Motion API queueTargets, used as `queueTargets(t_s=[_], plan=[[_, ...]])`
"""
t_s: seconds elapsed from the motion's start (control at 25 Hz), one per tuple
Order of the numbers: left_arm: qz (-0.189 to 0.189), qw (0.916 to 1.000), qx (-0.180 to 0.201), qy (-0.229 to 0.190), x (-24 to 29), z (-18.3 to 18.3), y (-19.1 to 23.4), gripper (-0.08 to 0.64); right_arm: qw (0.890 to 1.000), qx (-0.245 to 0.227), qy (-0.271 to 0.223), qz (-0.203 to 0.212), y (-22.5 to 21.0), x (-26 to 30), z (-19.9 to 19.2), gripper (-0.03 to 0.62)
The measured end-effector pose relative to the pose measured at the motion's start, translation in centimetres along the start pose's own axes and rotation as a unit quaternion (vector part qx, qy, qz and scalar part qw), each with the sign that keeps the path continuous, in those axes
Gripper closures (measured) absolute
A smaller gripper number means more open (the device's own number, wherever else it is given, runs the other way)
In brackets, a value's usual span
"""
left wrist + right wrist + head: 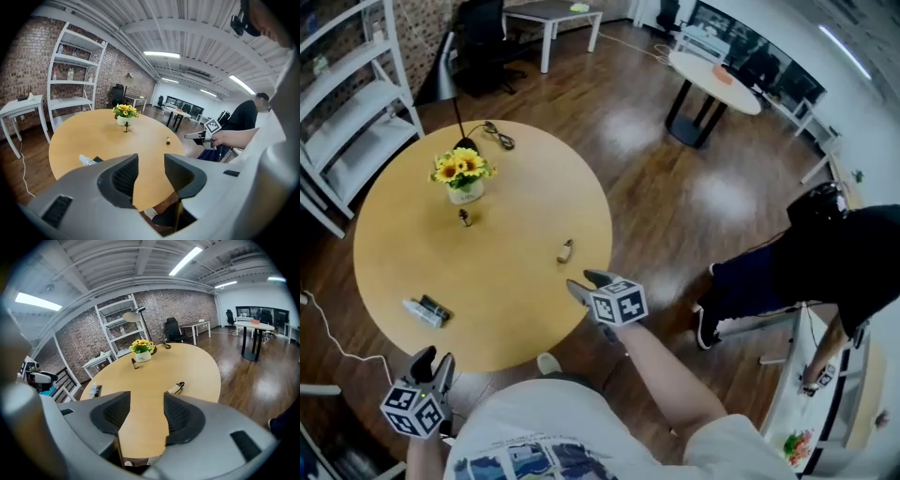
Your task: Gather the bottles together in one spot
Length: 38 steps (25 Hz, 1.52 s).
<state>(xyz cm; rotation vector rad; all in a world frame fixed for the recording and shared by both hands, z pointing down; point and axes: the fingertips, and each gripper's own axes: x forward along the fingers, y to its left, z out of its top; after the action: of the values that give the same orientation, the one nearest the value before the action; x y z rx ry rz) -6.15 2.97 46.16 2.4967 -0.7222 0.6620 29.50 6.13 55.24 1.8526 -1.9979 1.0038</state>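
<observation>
Our right claw [146, 411] is released. Its jaws are spread wide with nothing between them, and it hovers at the rim of the round tabletop [516, 206], at about 4 o'clock. Just ahead of it, near 3 o'clock, a small lying bottle [565, 249] rests on its side, with its dark cap at the far end.

Our left claw [151, 171] is empty too, its jaws a narrower way apart, held off the rim near 7 o'clock. Near it on the tabletop, at about 8 o'clock, a white bottle [420, 313] and a dark bottle [436, 307] lie side by side. A tiny upright bottle [465, 217] stands just in front of the flower pot [465, 190] at 12 o'clock, well apart from the others.

We judge the step in hand to be fetching the lying bottle. To do it well, we should lower the right claw so its jaws straddle the pale body across its width. Closing on the middle should keep it from rolling or swinging. The pair at 8 o'clock looks the natural gathering spot, so we should set the bottle down beside them without nudging either one.
</observation>
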Motion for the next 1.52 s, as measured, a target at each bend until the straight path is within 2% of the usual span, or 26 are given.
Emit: queueTargets(t_s=[0.2,0.28,0.36,0.52,0.76,0.92,0.96,1.04,1.28,1.32,1.52], plan=[[0.021,0.9998,-0.002,-0.001,2.3,2.1,0.3,0.408,1.0,0.011,0.01,0.002,-4.6,2.9,2.2,0.347],[0.034,0.9994,-0.01,0.002,2.9,2.1,0.7,0.408,0.999,0.029,0.018,0.011,-6.4,4.9,2.8,0.352],[0.046,0.9988,-0.016,0.008,3.2,2.1,1.3,0.408,0.998,0.054,0.025,0.018,-7.9,7.0,3.2,0.392],[0.067,0.9974,-0.022,0.016,3.8,2.1,1.9,0.408,0.994,0.101,0.04,0.022,-10.9,10.7,3.7,0.396],[0.085,0.9955,-0.034,0.023,5.0,2.1,2.3,0.408,0.979,0.189,0.068,0.025,-13.4,14.5,3.1,0.397],[0.088,0.9948,-0.044,0.027,6.2,2.4,2.2,0.408,0.963,0.252,0.09,0.025,-14.4,16.3,2.3,0.412],[0.089,0.9947,-0.045,0.028,6.5,2.5,2.1,0.408,0.96,0.262,0.096,0.025,-14.5,16.7,2.1,0.438],[0.089,0.9946,-0.045,0.031,7.2,2.5,2.1,0.408,0.959,0.261,0.109,0.022,-14.6,17.1,2.0,0.458],[0.085,0.9946,-0.046,0.038,8.8,2.7,1.6,0.408,0.969,0.205,0.135,0.029,-14.0,17.3,2.0,0.471],[0.084,0.9947,-0.045,0.039,9.0,2.9,1.5,0.409,0.971,0.195,0.135,0.03,-13.9,17.3,2.1,0.491],[0.081,0.9952,-0.038,0.04,9.6,3.2,1.3,0.408,0.985,0.128,0.106,0.052,-12.0,16.6,3.6,0.499]])
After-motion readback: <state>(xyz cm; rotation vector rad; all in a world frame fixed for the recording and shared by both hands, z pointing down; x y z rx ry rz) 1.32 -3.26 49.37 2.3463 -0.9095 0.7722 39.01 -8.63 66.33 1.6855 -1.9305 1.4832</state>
